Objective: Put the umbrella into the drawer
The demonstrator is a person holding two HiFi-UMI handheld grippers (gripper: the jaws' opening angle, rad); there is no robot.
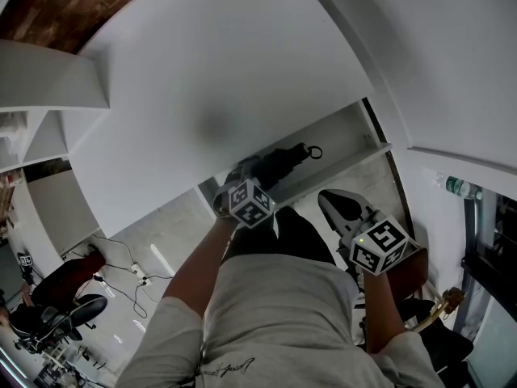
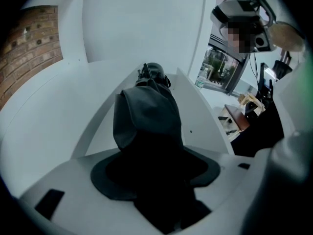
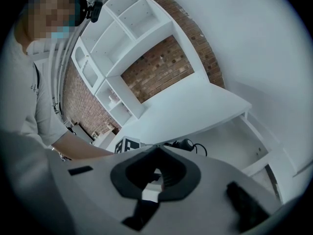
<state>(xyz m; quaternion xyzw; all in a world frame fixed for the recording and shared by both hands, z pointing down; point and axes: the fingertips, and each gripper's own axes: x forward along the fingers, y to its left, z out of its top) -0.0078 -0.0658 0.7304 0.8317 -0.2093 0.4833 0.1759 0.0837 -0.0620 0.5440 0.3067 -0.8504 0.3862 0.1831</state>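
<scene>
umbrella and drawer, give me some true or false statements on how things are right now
1. The left gripper is shut on the dark folded umbrella. True.
2. The drawer is pushed shut. False: it stands pulled open below the white desktop.
3. The right gripper also grips the umbrella. False: nothing sits between its jaws, and it is off to the side.
4. The umbrella's far end carries a wrist loop. True.
5. The umbrella is spread open. False: it is folded up.
</scene>
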